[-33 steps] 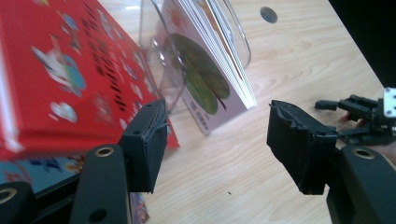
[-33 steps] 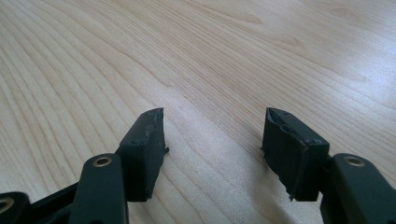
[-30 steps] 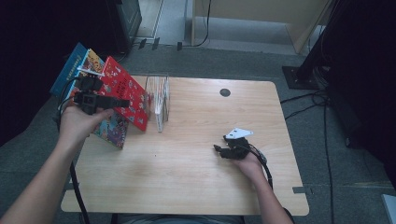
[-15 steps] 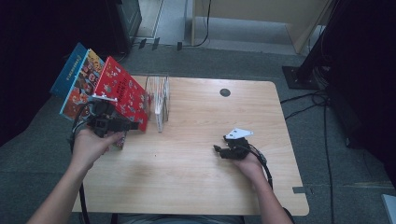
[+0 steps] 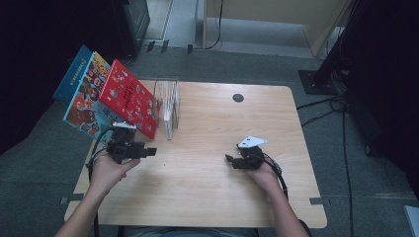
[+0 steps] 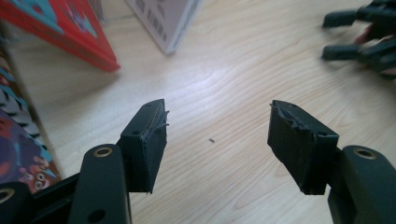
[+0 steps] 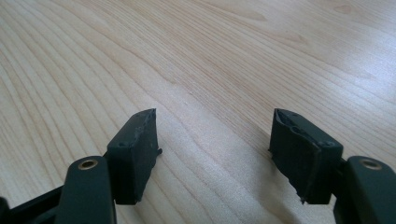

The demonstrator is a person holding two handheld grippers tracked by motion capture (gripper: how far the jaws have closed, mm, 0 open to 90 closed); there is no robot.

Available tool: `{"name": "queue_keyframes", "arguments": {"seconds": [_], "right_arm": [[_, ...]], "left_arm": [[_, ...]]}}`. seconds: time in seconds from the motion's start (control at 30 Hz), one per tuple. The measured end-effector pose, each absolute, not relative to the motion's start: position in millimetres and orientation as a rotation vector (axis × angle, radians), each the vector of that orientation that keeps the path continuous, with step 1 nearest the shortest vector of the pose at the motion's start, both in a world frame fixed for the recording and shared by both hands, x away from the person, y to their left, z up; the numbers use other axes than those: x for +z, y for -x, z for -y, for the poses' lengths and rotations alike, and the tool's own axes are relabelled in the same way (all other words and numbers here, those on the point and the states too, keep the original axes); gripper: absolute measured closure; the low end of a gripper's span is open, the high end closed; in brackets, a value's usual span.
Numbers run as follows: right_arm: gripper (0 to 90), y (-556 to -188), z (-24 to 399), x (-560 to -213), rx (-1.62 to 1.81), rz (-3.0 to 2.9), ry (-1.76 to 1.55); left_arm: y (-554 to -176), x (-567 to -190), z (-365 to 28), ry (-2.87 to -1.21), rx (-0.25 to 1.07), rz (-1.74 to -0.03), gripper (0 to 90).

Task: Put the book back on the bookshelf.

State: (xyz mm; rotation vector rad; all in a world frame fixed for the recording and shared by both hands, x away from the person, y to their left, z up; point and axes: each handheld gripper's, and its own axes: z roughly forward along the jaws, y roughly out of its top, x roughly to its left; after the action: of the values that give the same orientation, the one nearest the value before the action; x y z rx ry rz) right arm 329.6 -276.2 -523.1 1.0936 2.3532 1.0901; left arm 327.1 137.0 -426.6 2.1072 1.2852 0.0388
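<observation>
Bench (image 5: 207, 197): light wood, seen from above.
Your left gripper (image 5: 148, 151): low over the left edge of the bench, jaws wide apart with nothing between them.
Red book (image 5: 129, 97): nearest that gripper, leaning against a clear wire rack (image 5: 168, 106) at the back left; two more picture books (image 5: 84, 94) lean behind it.
Your right gripper (image 5: 230, 159): right of centre on the bench, jaws parted over bare wood, holding nothing.

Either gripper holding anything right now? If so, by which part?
Nothing is held. The left gripper and the right gripper both have open jaws with only bare table between them; the red book is untouched.
</observation>
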Motion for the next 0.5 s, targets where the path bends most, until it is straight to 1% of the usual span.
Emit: {"name": "queue_keyframes", "arguments": {"seconds": [0.27, 0.37, 0.5], "right_arm": [[30.3, -329.3, 275.8, -523.1, 1.087, -2.357, -1.09], [29.0, -329.3, 275.6, -523.2, 1.087, -2.364, -1.082], [26.2, -329.1, 274.8, -523.4, 1.087, -2.369, -1.078]], "left_arm": [[-321.4, -453.6, -127.9, -2.138, 0.014, -1.269, 37.4], [-319.8, -462.7, -126.6, -2.135, -0.011, -1.27, 37.3], [-318.3, -472.1, -125.0, -2.15, -0.009, -1.26, 37.1]]}}
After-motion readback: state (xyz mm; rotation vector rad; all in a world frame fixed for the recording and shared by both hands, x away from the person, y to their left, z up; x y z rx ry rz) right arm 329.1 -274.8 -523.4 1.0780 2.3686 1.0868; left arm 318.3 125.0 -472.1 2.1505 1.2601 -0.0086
